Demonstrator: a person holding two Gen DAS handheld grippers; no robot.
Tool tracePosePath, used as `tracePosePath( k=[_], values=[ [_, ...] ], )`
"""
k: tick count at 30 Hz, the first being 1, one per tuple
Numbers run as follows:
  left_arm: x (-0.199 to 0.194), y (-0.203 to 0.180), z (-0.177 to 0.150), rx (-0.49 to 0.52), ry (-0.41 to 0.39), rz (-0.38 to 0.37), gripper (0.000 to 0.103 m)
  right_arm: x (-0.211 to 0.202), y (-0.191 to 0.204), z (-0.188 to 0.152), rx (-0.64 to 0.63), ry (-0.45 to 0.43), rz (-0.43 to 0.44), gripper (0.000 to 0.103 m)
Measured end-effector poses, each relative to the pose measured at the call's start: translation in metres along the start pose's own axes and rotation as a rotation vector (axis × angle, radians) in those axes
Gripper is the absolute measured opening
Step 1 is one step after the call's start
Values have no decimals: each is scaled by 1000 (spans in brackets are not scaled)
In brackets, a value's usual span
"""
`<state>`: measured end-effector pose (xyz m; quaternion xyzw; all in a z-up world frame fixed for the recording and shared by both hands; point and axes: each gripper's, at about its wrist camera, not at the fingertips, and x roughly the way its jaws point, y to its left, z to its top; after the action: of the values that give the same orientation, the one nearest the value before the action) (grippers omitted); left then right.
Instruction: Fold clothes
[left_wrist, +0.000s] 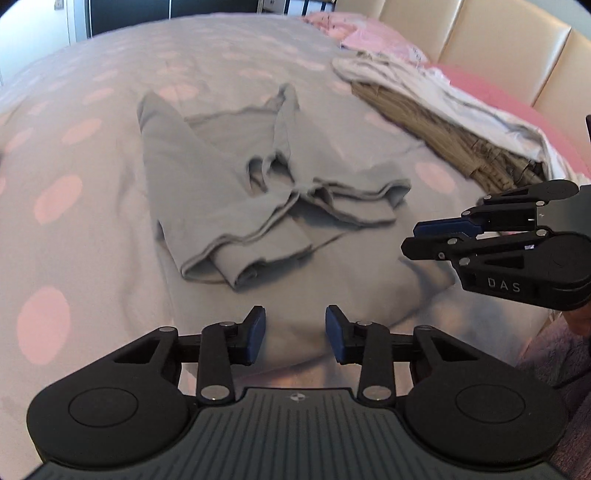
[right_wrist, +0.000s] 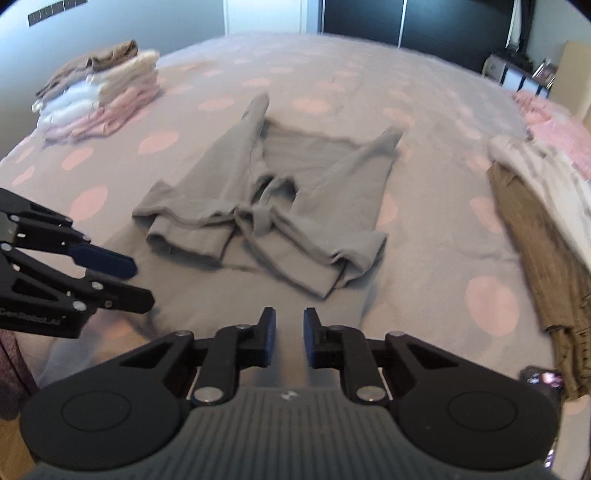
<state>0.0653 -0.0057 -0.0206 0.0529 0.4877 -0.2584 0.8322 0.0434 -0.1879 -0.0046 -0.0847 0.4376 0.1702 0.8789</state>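
Note:
A grey top (left_wrist: 229, 192) lies on the bed, its sleeves folded in across the middle; the right wrist view shows it (right_wrist: 266, 206) from the hem side. My left gripper (left_wrist: 295, 332) hovers just short of the near edge, jaws apart and empty. To its right my right gripper (left_wrist: 424, 236) appears side-on, clear of the cloth. The right wrist view shows the right gripper (right_wrist: 289, 336) with a narrow empty gap between its blue pads, the bedspread below. The left gripper (right_wrist: 125, 280) reaches in from the left edge there.
The bedspread (right_wrist: 406, 110) is grey with pink dots. A stack of folded clothes (right_wrist: 99, 92) sits at the far left. A brown garment (right_wrist: 535, 240) and a white one (right_wrist: 546, 173) lie heaped on the right, pink clothes (left_wrist: 369, 33) beyond. A padded headboard (left_wrist: 498, 44) stands behind.

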Motion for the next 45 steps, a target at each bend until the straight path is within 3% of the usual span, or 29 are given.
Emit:
tracePosePath(
  k=[3,9,15,22,30,32,40,45],
  values=[
    [12,7,3,-22,1,-10,34,17,-1,-3,20,40,8,18],
    [24,19,15,-34,-59,-14,34,33,-4,12,8,-4,-12,17],
    [29,33,37,-56,-156,5,36,43,-19,36,55,-63,-14,17],
    [10,52,63,-133,-279,40,46,33,-36,61,123,-146,-31,20],
    [-3,62,46,-124,-255,67,47,19,-37,42,107,-137,-1,35],
    [-7,65,34,-127,-240,57,48,13,-40,33,113,-136,11,44],
    [-23,82,-20,-159,-141,-29,52,-5,-67,-19,241,-70,54,45],
    [-28,76,-40,-97,-106,-85,52,-10,-71,-41,279,-30,140,46]
  ],
)
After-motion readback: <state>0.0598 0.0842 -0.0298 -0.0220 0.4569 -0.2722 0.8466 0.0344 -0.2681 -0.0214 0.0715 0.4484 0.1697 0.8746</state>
